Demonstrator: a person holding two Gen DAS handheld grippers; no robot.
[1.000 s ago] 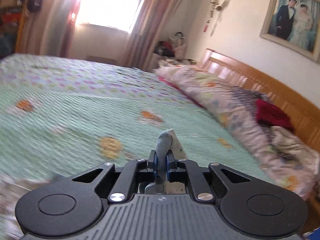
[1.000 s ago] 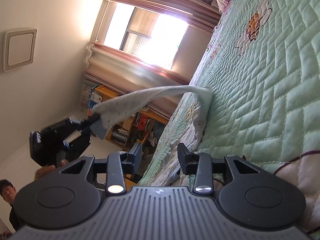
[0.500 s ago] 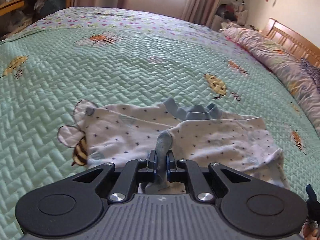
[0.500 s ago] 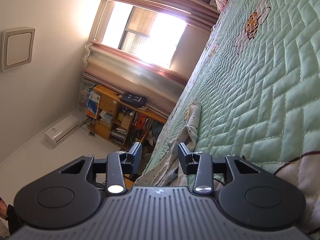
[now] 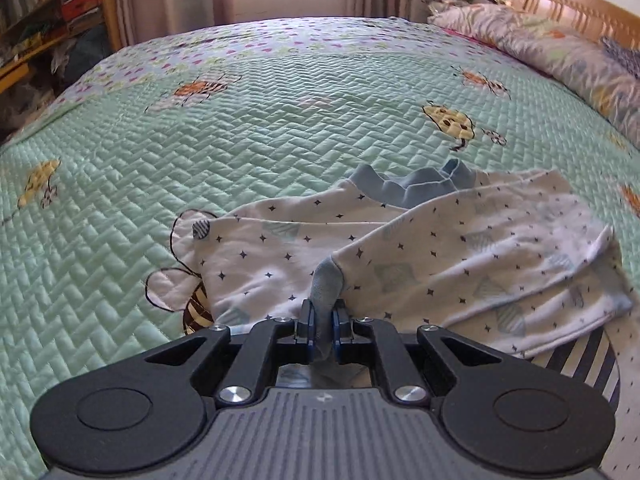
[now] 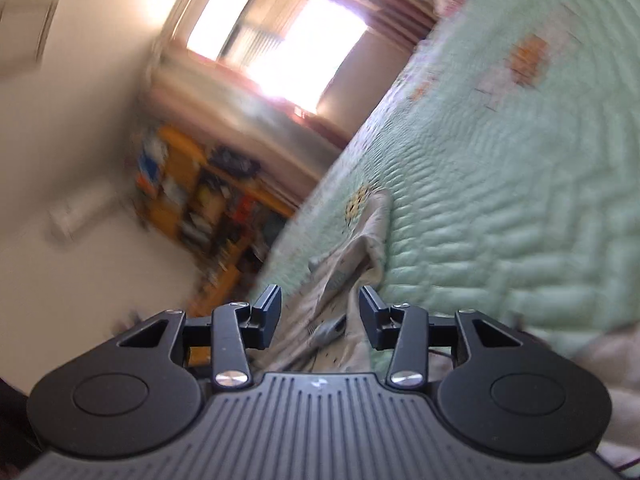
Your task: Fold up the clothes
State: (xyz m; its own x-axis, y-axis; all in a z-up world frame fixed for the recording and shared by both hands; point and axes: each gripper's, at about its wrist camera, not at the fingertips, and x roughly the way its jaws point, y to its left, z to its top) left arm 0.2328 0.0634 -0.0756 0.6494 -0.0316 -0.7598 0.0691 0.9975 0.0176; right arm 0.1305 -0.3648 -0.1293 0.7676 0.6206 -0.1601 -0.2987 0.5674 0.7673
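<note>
A small white garment (image 5: 420, 248) with dark stars and blue trim lies spread on the green quilted bed (image 5: 280, 120). Its blue neckband (image 5: 412, 186) is at the far side. My left gripper (image 5: 323, 322) is shut on the blue cuff (image 5: 327, 284) of one sleeve, low over the near edge of the garment. In the tilted, blurred right wrist view, my right gripper (image 6: 319, 316) is open and empty, with the rumpled garment (image 6: 352, 276) lying just beyond and between its fingers.
Pillows and a wooden headboard (image 5: 580, 12) line the right side of the bed. A bookshelf (image 5: 44, 12) stands at the far left, also shown in the right wrist view (image 6: 208, 200). A striped cloth (image 5: 580, 360) lies under the garment's near right corner. A bright window (image 6: 280, 44) is beyond.
My left gripper has brought the held sleeve down over the garment on the bed. My right gripper has swung, and its view is now blurred.
</note>
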